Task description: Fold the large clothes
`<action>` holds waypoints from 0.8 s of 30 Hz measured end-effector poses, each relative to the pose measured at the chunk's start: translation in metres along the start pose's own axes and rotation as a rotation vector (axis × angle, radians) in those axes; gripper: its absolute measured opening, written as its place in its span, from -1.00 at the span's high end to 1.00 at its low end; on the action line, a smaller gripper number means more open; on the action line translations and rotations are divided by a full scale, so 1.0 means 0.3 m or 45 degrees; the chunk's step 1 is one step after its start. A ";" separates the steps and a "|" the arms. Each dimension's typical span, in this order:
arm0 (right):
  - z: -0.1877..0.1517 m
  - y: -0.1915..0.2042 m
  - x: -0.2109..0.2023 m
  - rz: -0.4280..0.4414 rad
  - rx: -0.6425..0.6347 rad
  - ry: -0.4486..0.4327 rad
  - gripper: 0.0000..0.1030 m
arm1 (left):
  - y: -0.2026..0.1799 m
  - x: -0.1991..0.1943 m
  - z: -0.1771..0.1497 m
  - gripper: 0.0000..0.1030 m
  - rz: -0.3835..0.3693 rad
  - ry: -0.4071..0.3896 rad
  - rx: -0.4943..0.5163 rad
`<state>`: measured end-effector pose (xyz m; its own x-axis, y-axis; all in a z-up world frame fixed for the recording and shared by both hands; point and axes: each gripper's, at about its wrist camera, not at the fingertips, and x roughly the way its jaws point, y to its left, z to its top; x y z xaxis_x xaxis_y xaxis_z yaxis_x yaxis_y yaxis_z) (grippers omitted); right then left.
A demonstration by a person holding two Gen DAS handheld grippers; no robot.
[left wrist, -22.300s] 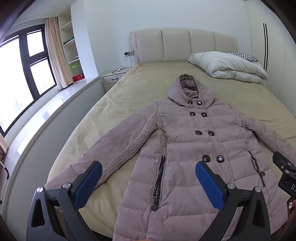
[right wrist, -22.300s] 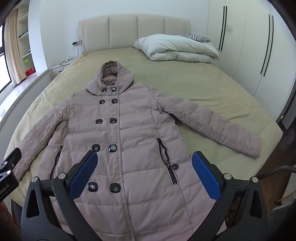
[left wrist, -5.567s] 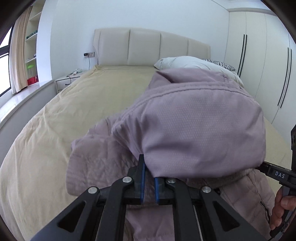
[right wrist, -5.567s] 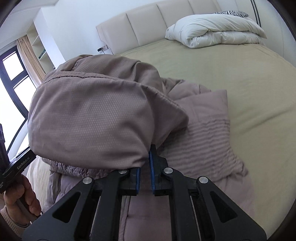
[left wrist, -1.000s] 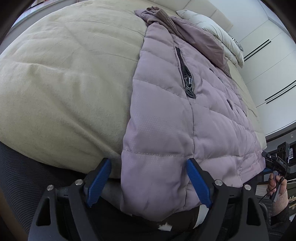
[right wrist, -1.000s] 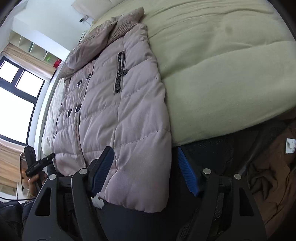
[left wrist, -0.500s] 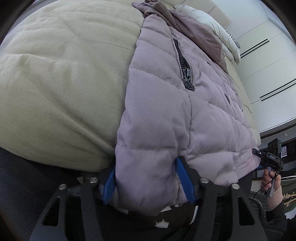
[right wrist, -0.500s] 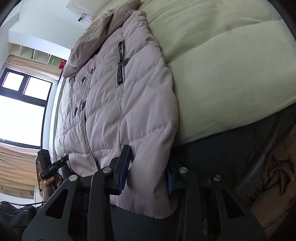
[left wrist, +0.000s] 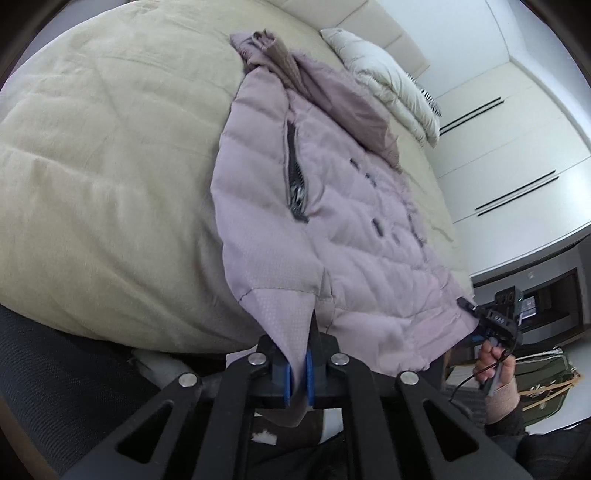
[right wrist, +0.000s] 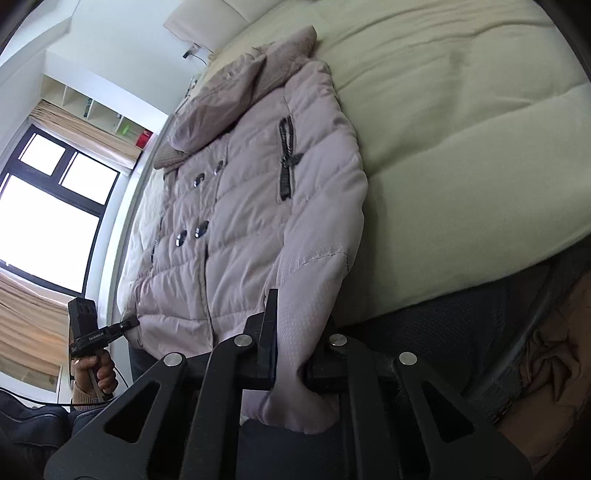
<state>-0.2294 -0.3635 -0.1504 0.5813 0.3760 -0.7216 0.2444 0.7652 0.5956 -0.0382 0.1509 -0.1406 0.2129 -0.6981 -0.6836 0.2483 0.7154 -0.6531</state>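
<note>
A folded white duvet [left wrist: 388,85] lies near the headboard [left wrist: 354,22], wardrobes [left wrist: 517,122] beyond.

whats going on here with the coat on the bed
A person with a handheld gripper in each hand is folding a mauve quilted puffer coat that lies on a beige bed. The left gripper is shut on one bottom corner of the hem, and the right gripper is shut on the other. The sleeves are already folded in and the hood is folded down over the chest. The hem fold is not yet made.
</note>
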 end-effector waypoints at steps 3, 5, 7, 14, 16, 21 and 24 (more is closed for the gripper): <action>0.050 0.050 -0.056 0.041 -0.037 -0.094 0.84 | -0.034 -0.074 0.067 0.87 -0.091 -0.118 -0.017; 0.096 0.087 -0.095 0.065 -0.069 -0.167 0.84 | -0.063 -0.106 0.112 0.87 -0.118 -0.186 -0.008; 0.151 0.120 -0.127 0.082 -0.098 -0.234 0.84 | -0.087 -0.126 0.160 0.87 -0.130 -0.249 0.010; 0.408 0.285 -0.145 0.043 -0.257 -0.441 0.84 | -0.178 -0.145 0.392 0.87 -0.107 -0.450 0.092; 0.500 0.324 -0.133 0.023 -0.274 -0.491 0.85 | -0.191 -0.149 0.472 0.87 -0.115 -0.492 0.095; 0.727 0.422 -0.108 -0.055 -0.318 -0.613 0.85 | -0.213 -0.150 0.697 0.87 -0.119 -0.575 0.087; 0.882 0.493 -0.061 -0.111 -0.346 -0.662 0.85 | -0.231 -0.126 0.854 0.87 -0.085 -0.611 0.082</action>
<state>0.0015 -0.3956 0.0444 0.8888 0.0527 -0.4552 0.1409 0.9138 0.3809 0.1786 0.1198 0.0139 0.6025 -0.6883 -0.4040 0.3308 0.6761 -0.6584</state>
